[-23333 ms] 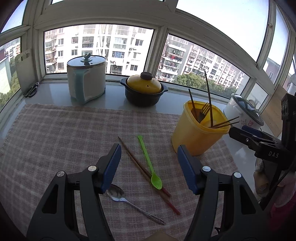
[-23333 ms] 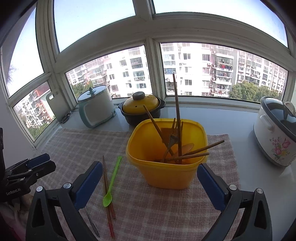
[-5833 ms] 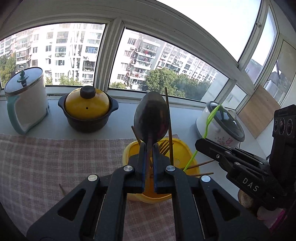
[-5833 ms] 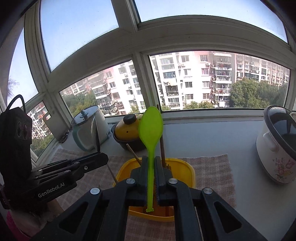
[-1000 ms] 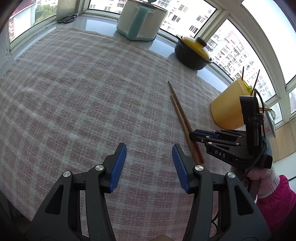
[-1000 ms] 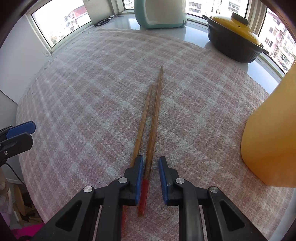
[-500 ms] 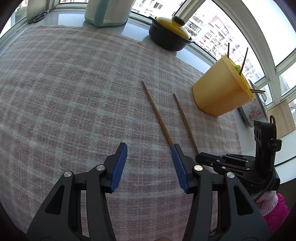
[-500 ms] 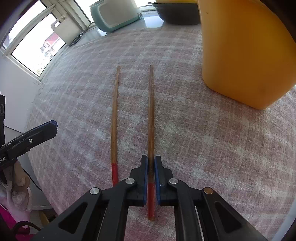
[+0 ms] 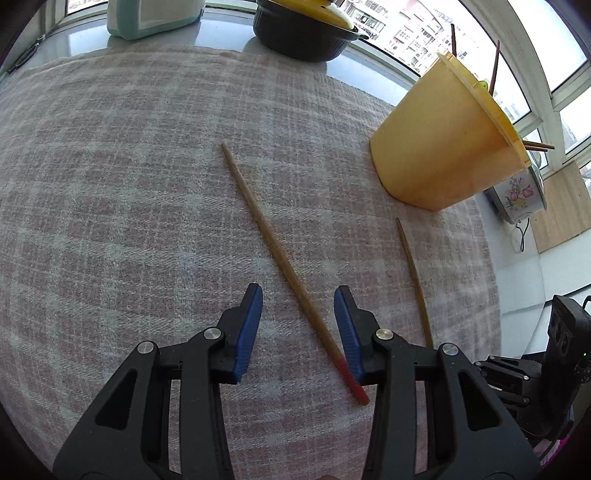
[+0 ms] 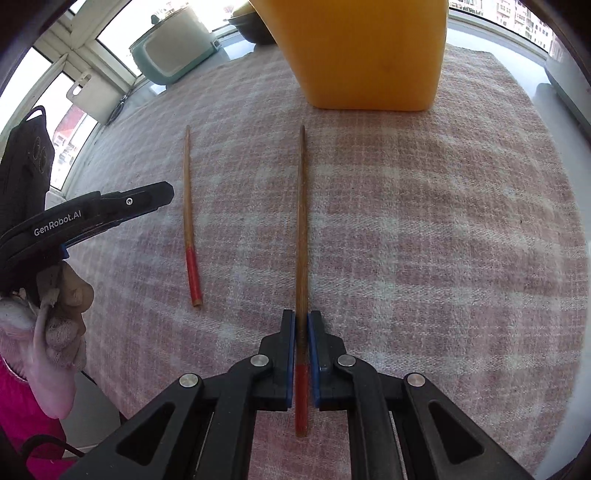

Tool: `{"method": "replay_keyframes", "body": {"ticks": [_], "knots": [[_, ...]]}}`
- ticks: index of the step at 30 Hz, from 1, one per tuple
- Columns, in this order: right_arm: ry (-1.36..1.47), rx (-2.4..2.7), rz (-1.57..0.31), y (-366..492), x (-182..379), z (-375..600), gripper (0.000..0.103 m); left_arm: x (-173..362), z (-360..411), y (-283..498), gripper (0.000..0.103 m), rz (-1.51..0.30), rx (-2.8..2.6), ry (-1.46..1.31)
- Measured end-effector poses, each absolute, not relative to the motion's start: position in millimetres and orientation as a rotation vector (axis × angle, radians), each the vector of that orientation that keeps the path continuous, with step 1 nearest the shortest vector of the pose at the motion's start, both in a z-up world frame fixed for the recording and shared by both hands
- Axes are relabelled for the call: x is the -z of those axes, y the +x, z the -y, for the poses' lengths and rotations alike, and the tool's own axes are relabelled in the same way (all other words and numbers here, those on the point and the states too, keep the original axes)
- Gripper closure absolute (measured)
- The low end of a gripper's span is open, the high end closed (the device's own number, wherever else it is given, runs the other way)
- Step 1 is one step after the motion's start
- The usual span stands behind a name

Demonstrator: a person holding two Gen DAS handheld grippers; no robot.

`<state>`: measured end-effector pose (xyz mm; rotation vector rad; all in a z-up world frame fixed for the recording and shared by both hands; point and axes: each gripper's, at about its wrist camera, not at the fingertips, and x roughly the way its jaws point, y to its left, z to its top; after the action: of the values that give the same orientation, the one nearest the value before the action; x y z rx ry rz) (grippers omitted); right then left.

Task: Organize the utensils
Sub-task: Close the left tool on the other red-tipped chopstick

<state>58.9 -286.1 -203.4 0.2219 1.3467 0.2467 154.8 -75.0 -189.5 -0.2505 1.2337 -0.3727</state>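
Note:
Two brown chopsticks with red ends lie apart on the plaid cloth (image 9: pixel 110 184). My right gripper (image 10: pixel 302 317) is shut on the right chopstick (image 10: pixel 302 221) just above its red end, tip toward the yellow utensil container (image 10: pixel 369 55). That chopstick (image 9: pixel 413 277) and the right gripper (image 9: pixel 484 365) show at the right of the left wrist view. My left gripper (image 9: pixel 298 314) straddles the other chopstick (image 9: pixel 273 251), jaws closing, pads not pressing on it. The right wrist view shows this chopstick (image 10: pixel 189 221) beside the left gripper (image 10: pixel 162 195). The container (image 9: pixel 443 147) holds several utensils.
A black pot with a yellow lid (image 9: pixel 303 33) and a teal-and-white appliance (image 9: pixel 155 14) stand at the window. A flowered rice cooker (image 9: pixel 517 192) sits behind the container. A gloved hand (image 10: pixel 55 314) holds the left gripper. The cloth's front edge is close below both grippers.
The right gripper closed on one chopstick and drew it away from the other. The left gripper moved right over the remaining chopstick, and its jaws narrowed.

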Motion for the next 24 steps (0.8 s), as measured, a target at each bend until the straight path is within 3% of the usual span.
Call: {"method": "replay_keyframes", "body": {"ticks": [5, 14, 15, 17, 24], "knots": [[0.28, -0.212, -1.352, 57.3, 205.8, 311.3, 0.099, 196.4, 85.2, 163.9, 0.062, -1.234, 0.331, -0.201], [0.268, -0.209, -1.284, 62.4, 187.2, 324.8, 0.087, 197.0, 108.2, 171.4, 0.063, -1.198, 0.327, -0.006], [0.269, -0.211, -1.279, 64.0, 185.8, 326.1, 0.087, 197.3, 110.5, 170.5, 0.074, -1.189, 0.329, 0.029], [0.27, -0.213, -1.276, 68.8, 185.6, 326.6, 0.087, 198.1, 113.3, 169.2, 0.087, -1.178, 0.349, 0.082], [0.268, -0.225, -1.28, 78.6, 190.9, 319.0, 0.087, 202.1, 130.1, 157.7, 0.098, -1.199, 0.531, 0.116]]}}
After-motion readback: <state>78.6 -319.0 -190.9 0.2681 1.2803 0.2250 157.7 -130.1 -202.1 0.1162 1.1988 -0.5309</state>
